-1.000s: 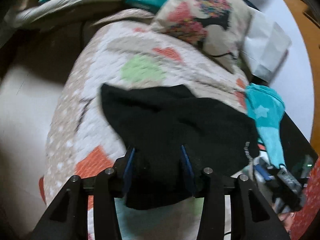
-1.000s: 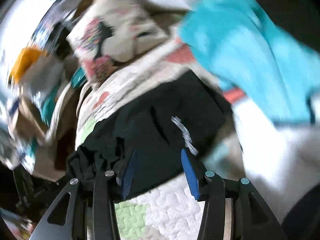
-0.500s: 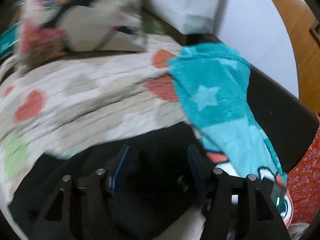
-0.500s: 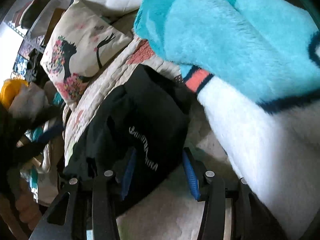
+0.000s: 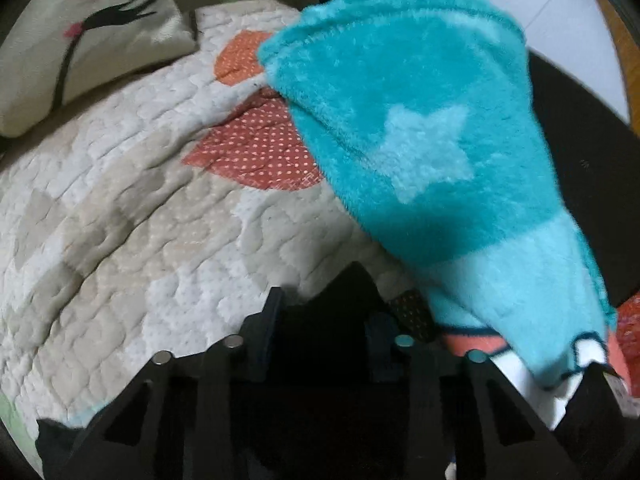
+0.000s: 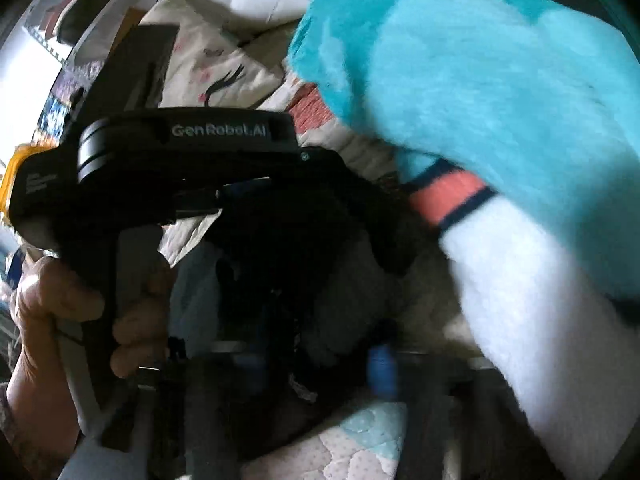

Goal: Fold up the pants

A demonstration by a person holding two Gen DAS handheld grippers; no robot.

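Note:
The black pants [image 5: 352, 288] lie bunched on a quilted bed cover [image 5: 140, 220]. My left gripper [image 5: 326, 324] points steeply down at their edge. Its jaws are closing, and a peak of black cloth stands pinched between the fingers. In the blurred right wrist view, the left gripper [image 6: 384, 240] reaches in from the left, held by a hand [image 6: 48, 320]. My right gripper [image 6: 316, 364] sits low over the pants [image 6: 340, 280]. Its jaws are closing too, and dark cloth fills the gap beside a blue pad [image 6: 382, 372].
A teal fleece blanket with a pale star [image 5: 420, 140] drapes over the quilt just right of the pants, and its white part [image 6: 540, 340] crowds the right gripper. A printed pillow [image 5: 80, 40] lies at the far left. A dark surface [image 5: 592, 200] borders the right.
My left gripper swept across the quilt to the pants' edge by the teal blanket, rolled, and narrowed its jaws on cloth. It and the hand now fill the right view.

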